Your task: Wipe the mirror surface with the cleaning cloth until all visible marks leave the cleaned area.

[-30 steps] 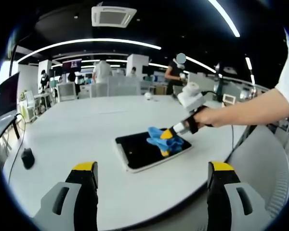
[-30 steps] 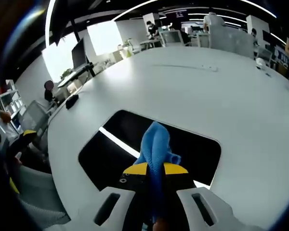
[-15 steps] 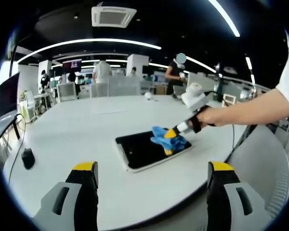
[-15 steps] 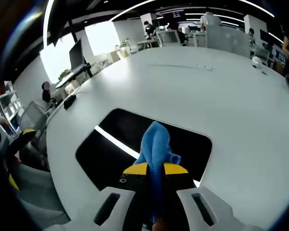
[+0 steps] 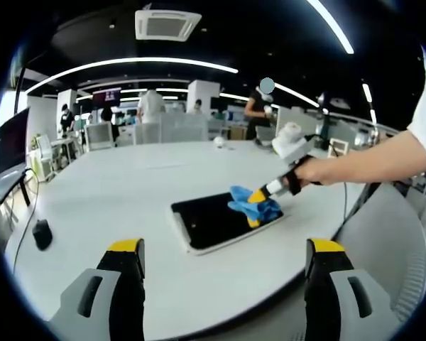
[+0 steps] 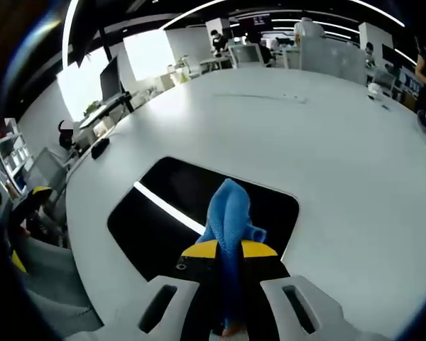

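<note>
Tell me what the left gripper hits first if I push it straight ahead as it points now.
Probably the white table: the left gripper, jaws open and empty, hangs near its edge. Farther along that line lies the mirror, where the right gripper holds the blue cloth. Depth is unclear.

An open-plan office: long white table, desks with monitors, ceiling light strips.

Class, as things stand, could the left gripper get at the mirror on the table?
Probably yes: the left gripper is open, with bare table between it and the mirror. Only the right gripper and blue cloth occupy its far end.
</note>
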